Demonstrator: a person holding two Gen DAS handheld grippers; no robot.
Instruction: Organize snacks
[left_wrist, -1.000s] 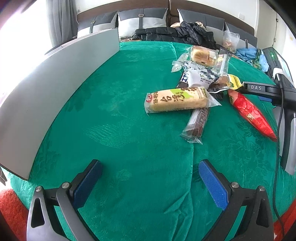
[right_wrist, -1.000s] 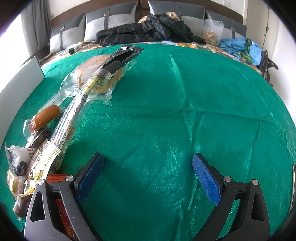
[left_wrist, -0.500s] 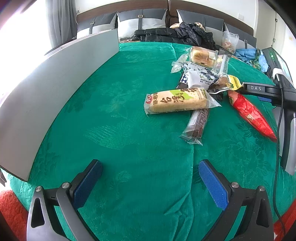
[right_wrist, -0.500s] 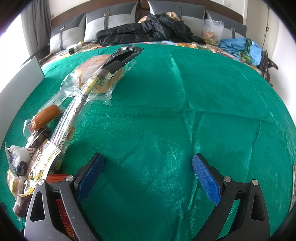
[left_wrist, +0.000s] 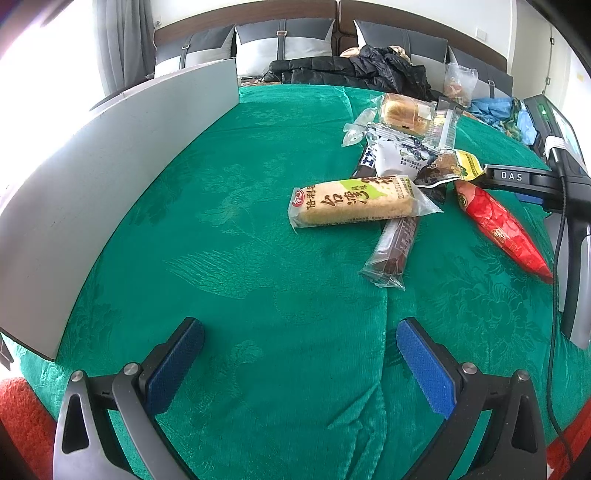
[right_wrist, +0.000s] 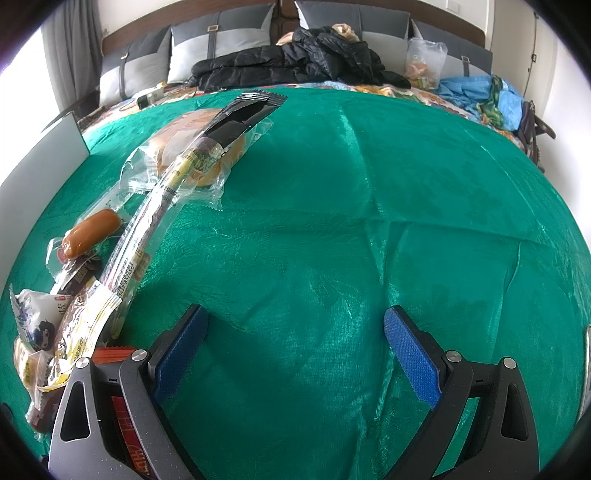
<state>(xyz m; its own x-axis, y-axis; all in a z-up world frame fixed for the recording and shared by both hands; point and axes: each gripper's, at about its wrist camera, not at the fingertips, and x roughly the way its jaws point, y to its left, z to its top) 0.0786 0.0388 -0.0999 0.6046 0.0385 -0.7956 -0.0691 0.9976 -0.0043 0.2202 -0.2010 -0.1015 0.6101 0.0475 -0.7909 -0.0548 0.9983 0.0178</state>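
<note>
Snacks (left_wrist: 402, 177) lie heaped on the green cloth (left_wrist: 258, 258), far right of the left gripper (left_wrist: 299, 362) (fingers spread, holding nothing). Right gripper (right_wrist: 295, 350), equally wide and empty, sits just right of the pile, beside the red packet (left_wrist: 498, 225).

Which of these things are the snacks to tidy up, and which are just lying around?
For the job: long rice cake pack, brown bar, red packet, bread loaf, white pouch, sausage.

Just lying about: black jacket, grey board, blue clothes, pillows.
</note>
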